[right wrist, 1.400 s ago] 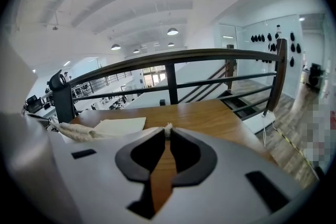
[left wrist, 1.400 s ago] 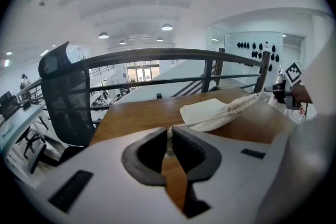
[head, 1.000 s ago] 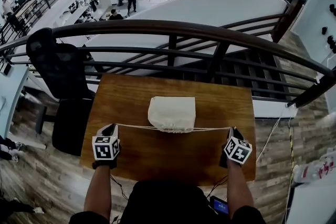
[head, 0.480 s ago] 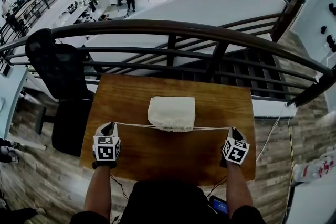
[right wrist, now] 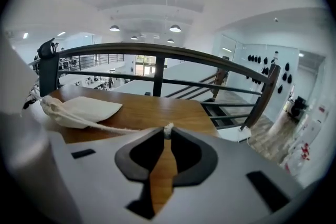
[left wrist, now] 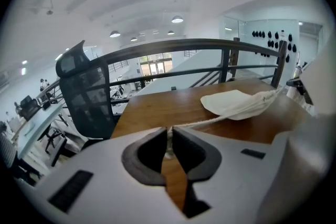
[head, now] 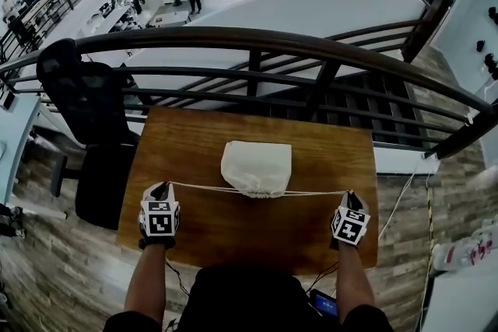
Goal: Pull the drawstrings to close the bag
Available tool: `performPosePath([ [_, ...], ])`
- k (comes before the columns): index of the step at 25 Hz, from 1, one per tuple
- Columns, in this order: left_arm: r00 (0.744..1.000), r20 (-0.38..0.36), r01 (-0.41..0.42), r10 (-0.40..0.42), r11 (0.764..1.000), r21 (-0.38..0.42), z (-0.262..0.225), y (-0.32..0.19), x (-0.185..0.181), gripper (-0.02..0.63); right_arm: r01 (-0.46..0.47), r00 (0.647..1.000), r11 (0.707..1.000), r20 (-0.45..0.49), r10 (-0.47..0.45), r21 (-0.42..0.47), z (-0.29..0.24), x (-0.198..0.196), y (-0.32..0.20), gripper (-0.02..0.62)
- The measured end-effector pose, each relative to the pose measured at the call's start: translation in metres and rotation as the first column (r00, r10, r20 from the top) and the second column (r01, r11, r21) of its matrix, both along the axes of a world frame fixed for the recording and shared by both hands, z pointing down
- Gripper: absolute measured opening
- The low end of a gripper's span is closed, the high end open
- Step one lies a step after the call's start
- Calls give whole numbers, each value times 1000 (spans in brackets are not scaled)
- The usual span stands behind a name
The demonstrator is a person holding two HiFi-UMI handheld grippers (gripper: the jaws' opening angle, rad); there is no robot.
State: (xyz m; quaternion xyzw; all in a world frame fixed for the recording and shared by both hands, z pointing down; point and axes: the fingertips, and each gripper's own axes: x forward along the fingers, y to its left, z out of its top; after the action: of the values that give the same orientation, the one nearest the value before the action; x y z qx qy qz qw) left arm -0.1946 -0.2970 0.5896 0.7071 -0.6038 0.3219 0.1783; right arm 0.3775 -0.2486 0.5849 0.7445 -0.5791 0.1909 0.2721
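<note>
A cream cloth bag (head: 256,166) lies in the middle of the wooden table (head: 257,233), its gathered mouth toward me. Two white drawstrings run taut from the mouth, one left (head: 204,187), one right (head: 315,193). My left gripper (head: 161,190) is shut on the left drawstring's end (left wrist: 169,129) at the table's left edge. My right gripper (head: 352,199) is shut on the right drawstring's end (right wrist: 167,129) at the table's right edge. In the left gripper view the bag (left wrist: 239,103) lies at the right; in the right gripper view the bag (right wrist: 79,109) lies at the left.
A dark metal railing (head: 257,43) runs just behind the table, with an open drop to a lower floor beyond. A black office chair (head: 82,101) stands at the table's left. Wood-pattern floor lies on both sides.
Both grippers have rolled a little and stayed about where they were. The bag has shifted very slightly toward me, its mouth bunched tight on the strings.
</note>
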Motion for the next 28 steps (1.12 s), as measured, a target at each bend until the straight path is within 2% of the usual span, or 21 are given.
performPosePath([
  [4,999,43,-17,16,1000,23,-4,-4,1,37,29,999,1000,-46,-29,3,-6,-4,-5,40],
  [6,997,78,-10,8,1000,25,-8,-1,0,37,4,998,1000,-58,-4,-4,-7,0,-3,40],
  [7,994,101,42,-45,999,28,-9,1,-13,37,-53,997,999,-62,53,-5,-8,11,3,38],
  [8,985,105,136,-138,990,33,-9,5,-39,34,-146,988,989,-45,145,-3,-8,35,14,-9],
  [9,969,64,236,-238,971,34,-10,9,-73,32,-248,969,969,7,248,-2,-8,68,30,-9],
  [10,956,-18,294,-293,955,31,-14,12,-104,32,-329,941,944,78,329,-6,-8,102,45,-9],
  [11,956,-98,281,-277,959,35,-22,12,-118,32,-368,921,930,135,366,-11,-9,128,55,-9],
  [12,970,-130,210,-203,977,41,-28,8,-117,32,-352,923,936,162,349,-11,-12,138,57,-8],
  [14,994,-104,34,-32,999,16,-22,-5,-85,34,-226,963,974,154,222,10,-15,112,38,-6],
  [17,987,-111,-127,118,989,-74,7,-1,-27,56,-74,986,996,151,66,46,-13,40,11,-3],
  [19,973,-93,-220,210,967,-124,24,10,6,207,-7,986,997,164,-5,74,-16,4,-2,0],
  [20,966,-87,-255,245,958,-134,29,15,19,244,25,985,996,165,-38,82,-18,-10,-8,13],
  [21,958,-89,-281,271,950,-138,32,19,31,250,56,984,995,163,-69,84,-20,-21,-12,21],
  [23,943,-119,-327,311,934,-146,36,29,54,301,107,981,991,154,-118,79,-21,-39,-16,33],
  [28,912,-203,-387,356,912,-138,47,46,106,313,162,970,984,170,-172,69,-21,-60,-15,48],
])
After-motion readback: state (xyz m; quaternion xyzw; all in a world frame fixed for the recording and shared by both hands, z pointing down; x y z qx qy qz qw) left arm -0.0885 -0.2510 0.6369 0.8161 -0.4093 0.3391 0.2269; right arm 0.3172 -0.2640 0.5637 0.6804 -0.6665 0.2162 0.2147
